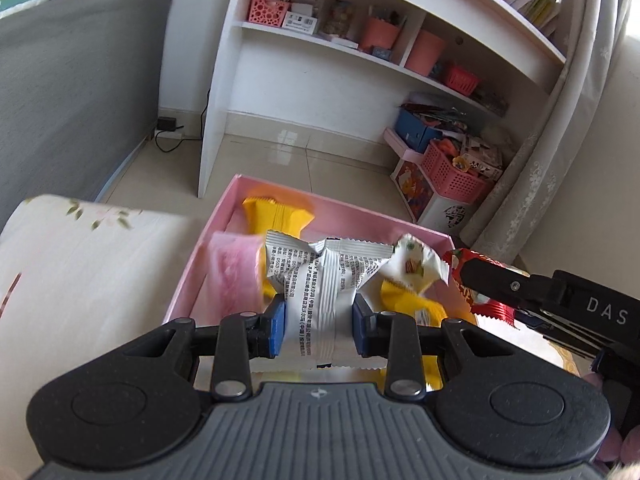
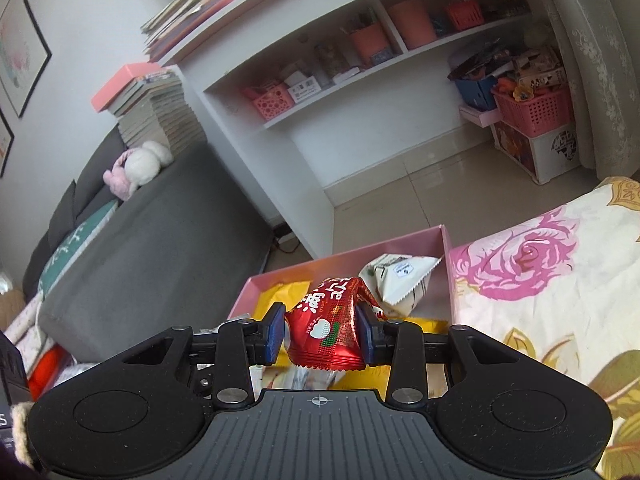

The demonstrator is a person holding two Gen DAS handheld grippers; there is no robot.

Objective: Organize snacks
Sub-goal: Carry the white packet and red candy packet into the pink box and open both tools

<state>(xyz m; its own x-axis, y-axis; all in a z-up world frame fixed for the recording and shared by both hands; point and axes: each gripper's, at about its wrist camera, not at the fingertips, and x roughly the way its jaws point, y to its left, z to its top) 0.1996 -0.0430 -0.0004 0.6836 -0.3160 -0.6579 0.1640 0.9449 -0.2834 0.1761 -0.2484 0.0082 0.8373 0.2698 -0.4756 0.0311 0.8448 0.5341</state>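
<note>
The left wrist view alone shows the back of the white snack packet (image 1: 324, 280), a centre seam with rows of small black print too fine to read; the left gripper (image 1: 320, 322) is clenched on it, blue pads pressing both sides, held above the near end of the pink box (image 1: 188, 280). Inside the box lie a yellow wafer packet (image 1: 276, 216), a blurred pink packet (image 1: 234, 272) and a white triangular packet (image 1: 416, 266). At the right edge the other tool's black body carries the letters "DAS"

The right wrist view alone shows the flowered bedsheet (image 2: 532, 280) beside the box and a stack of books (image 2: 160, 112) on the grey sofa (image 2: 152, 248). Here the right gripper (image 2: 324, 334) is grasping a red foil snack packet (image 2: 332, 328) with white characters and an apple picture, over the box and tilted downward, the view canted to one side
</note>
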